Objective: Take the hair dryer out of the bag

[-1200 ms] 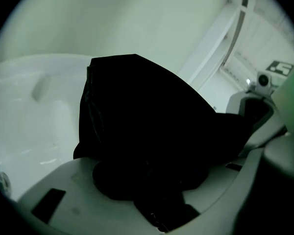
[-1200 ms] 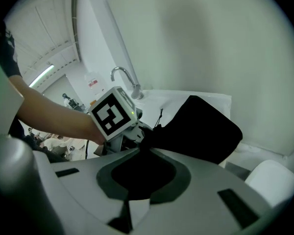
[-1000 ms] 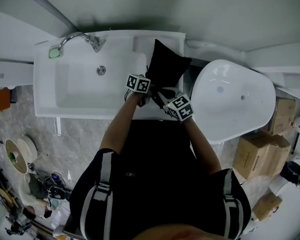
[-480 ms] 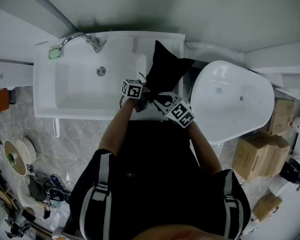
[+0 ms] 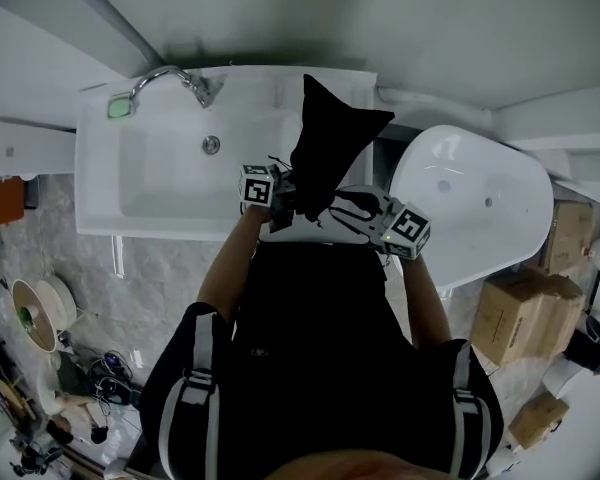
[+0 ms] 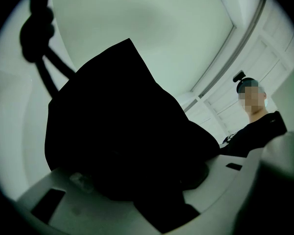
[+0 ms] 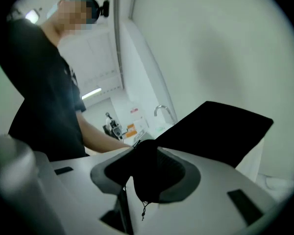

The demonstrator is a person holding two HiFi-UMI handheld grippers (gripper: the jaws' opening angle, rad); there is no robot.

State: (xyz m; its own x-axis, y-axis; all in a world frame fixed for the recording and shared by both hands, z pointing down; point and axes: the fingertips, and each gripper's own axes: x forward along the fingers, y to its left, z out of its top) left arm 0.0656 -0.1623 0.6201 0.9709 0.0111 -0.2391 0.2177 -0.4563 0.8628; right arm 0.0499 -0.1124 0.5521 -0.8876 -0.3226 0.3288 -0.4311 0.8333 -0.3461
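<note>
A black cloth bag (image 5: pixel 330 143) hangs in the air over the right end of the sink (image 5: pixel 170 168). The hair dryer is not visible. My left gripper (image 5: pixel 288 193) is at the bag's lower left and is shut on the cloth; in the left gripper view the bag (image 6: pixel 122 126) fills the space above the jaws, and a knotted black cord (image 6: pixel 36 28) hangs at the upper left. My right gripper (image 5: pixel 352 208) is at the bag's lower right. Its jaws have just been opening, and a fold of black cloth (image 7: pixel 147 170) still lies between them, with the rest of the bag (image 7: pixel 220 126) beyond.
The faucet (image 5: pixel 165 76) stands at the back of the white sink. A white oval tub (image 5: pixel 470 203) sits close on the right, and cardboard boxes (image 5: pixel 515 313) lie on the floor behind it. Tools and a spool (image 5: pixel 40 313) clutter the floor at the left.
Both grippers have risen and the bag has come up with them. The right gripper has slid out to the right, away from the left one.
</note>
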